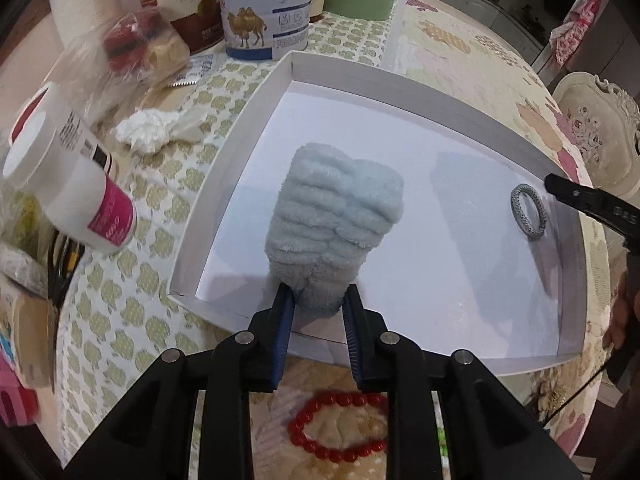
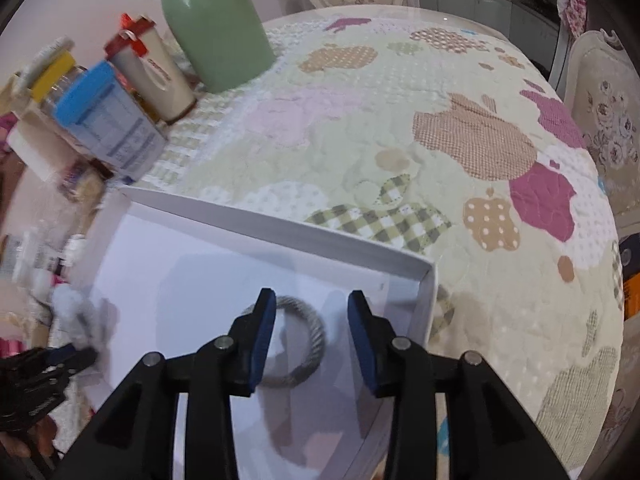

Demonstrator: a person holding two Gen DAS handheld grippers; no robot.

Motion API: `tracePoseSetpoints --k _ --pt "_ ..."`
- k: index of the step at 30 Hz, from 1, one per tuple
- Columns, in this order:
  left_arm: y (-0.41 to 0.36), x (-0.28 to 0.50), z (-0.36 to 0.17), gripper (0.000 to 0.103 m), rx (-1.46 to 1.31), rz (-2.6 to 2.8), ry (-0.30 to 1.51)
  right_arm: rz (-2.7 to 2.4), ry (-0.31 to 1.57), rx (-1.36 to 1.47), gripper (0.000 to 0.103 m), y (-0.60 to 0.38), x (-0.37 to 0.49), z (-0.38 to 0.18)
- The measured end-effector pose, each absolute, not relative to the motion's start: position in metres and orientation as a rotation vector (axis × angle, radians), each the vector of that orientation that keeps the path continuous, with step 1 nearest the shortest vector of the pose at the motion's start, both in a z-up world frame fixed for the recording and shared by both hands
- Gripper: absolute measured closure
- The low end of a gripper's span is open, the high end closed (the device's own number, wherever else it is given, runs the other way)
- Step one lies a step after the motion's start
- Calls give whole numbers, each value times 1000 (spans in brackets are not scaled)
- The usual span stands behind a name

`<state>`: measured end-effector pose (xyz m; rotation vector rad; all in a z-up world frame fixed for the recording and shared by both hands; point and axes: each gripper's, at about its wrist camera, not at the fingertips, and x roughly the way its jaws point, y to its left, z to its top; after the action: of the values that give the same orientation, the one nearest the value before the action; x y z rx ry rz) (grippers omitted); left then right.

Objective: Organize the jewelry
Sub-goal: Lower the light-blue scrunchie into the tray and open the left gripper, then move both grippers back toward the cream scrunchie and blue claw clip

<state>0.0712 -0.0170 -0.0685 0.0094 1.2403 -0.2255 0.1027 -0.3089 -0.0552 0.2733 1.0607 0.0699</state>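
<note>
My left gripper (image 1: 318, 294) is shut on a fluffy light-blue scrunchie (image 1: 334, 224) and holds it over the near edge of the white box (image 1: 224, 184). A grey woven bangle (image 1: 528, 211) lies flat in the box at its right side; it also shows in the right wrist view (image 2: 304, 344). My right gripper (image 2: 312, 304) is open and empty just above the bangle, with the bangle between its fingers (image 2: 262, 328). A red bead bracelet (image 1: 338, 426) lies on the tablecloth below my left gripper, outside the box.
Bottles, a camel-print tin (image 1: 266, 12), a green jug (image 2: 216, 24), a crumpled tissue (image 1: 146, 130) and bagged items crowd the table left of and behind the box. The patterned tablecloth (image 2: 440, 140) stretches right. Chairs stand beyond the table edge.
</note>
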Motion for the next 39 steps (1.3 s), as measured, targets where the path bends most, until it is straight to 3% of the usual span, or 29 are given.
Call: tracePoseSetpoints --k 4,8,13,28,39 --pt "-20 63 -67 89 37 -223 1233 85 1030 286 50 -306 80 -36" --pt "-19 66 -63 79 21 -224 1246 94 995 298 46 -302 50 -16" --pt "-18 67 -47 79 31 -199 1191 103 965 320 36 -300 12 3" --pt "5 11 17 79 27 -244 1065 69 914 286 35 -290 -82 35" --pt "23 -42 19 79 33 -286 1077 37 997 243 35 -282 -138 2"
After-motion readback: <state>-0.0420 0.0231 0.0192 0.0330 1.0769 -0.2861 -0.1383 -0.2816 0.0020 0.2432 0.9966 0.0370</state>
